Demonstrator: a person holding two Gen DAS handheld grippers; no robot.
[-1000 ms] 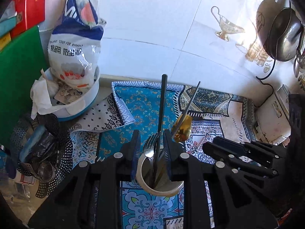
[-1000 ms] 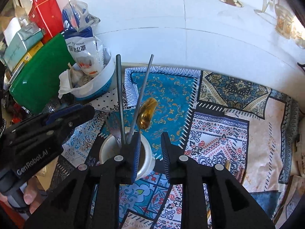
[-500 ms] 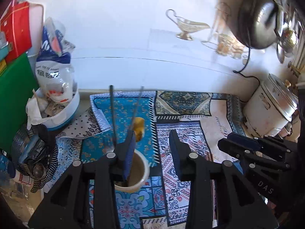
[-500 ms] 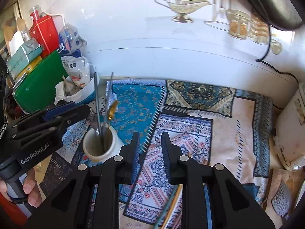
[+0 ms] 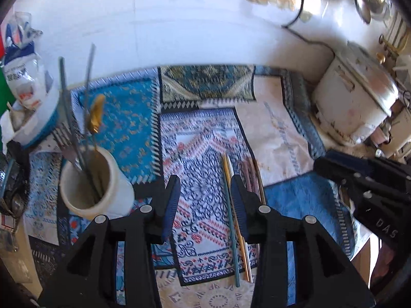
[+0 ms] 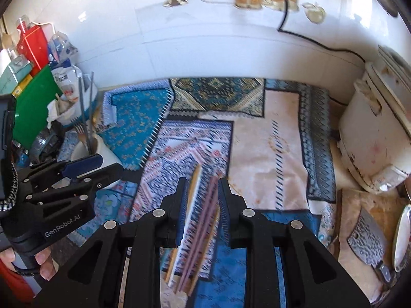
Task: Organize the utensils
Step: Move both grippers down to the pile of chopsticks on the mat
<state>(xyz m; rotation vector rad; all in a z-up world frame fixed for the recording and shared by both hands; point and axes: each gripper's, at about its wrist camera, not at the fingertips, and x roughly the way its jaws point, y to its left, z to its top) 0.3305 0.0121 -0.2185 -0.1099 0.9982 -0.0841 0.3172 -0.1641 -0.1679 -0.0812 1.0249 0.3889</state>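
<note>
A patterned cloth covers the surface, with a white rice cooker at its right edge. At the left stands a cream utensil cup holding a fork, a gold spoon and 2 dark handles. A bundle of chopsticks lies on the cloth, pink pairs among them. The left claw hangs above them, jaws moderately apart and just been opening, nothing between. The right claw hovers over the pink chopsticks, jaws narrow, gripping nothing.
</note>
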